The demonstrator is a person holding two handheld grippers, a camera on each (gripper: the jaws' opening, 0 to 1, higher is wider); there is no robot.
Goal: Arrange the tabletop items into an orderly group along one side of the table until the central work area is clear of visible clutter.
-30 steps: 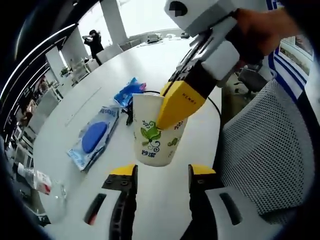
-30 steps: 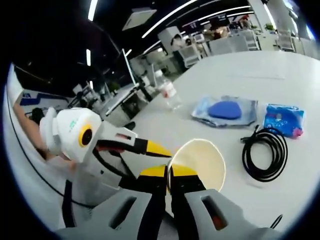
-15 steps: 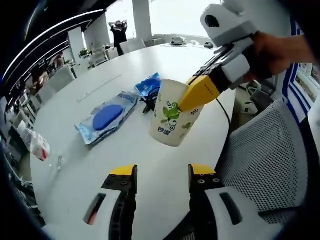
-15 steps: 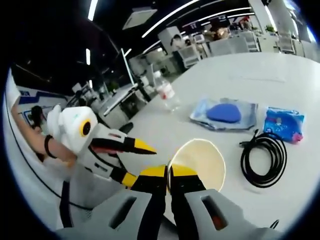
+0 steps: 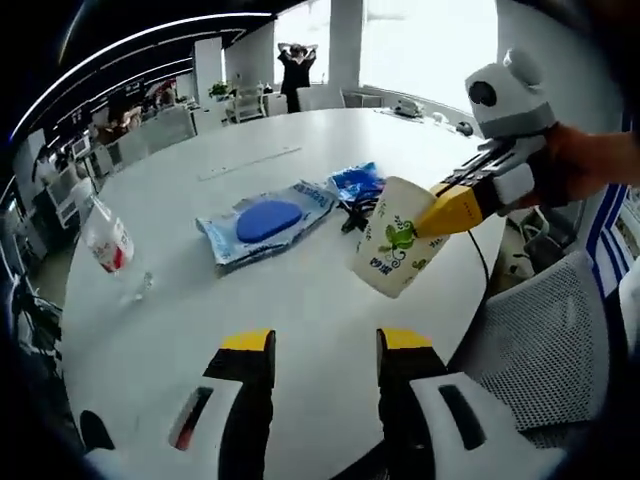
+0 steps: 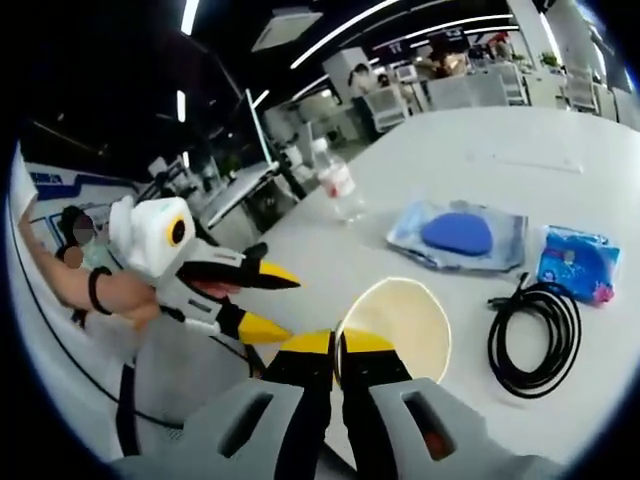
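A white paper cup [image 5: 397, 250] with green leaf print hangs tilted above the white table [image 5: 200, 330]. My right gripper [image 5: 452, 207] reaches in from the right, shut on the cup's rim. In the right gripper view the cup's [image 6: 405, 320] open mouth faces up, with my right gripper [image 6: 338, 345] pinching its near rim. My left gripper [image 5: 325, 345] is open and holds nothing, a short way back from the cup. Seen from the right, the left gripper [image 6: 272, 300] sits left of the cup with its yellow tips spread.
On the table lie a clear pouch with a blue pad [image 5: 265, 220], a blue packet [image 5: 358, 182], a coiled black cable [image 6: 535, 335] and a water bottle [image 5: 105, 240]. A mesh chair [image 5: 540, 340] stands at the table's edge. A person [image 5: 300, 65] stands far off.
The left gripper has drawn back from the cup, which stays in the right gripper. The left view has swung, so the cup now sits further right and the bottle shows more.
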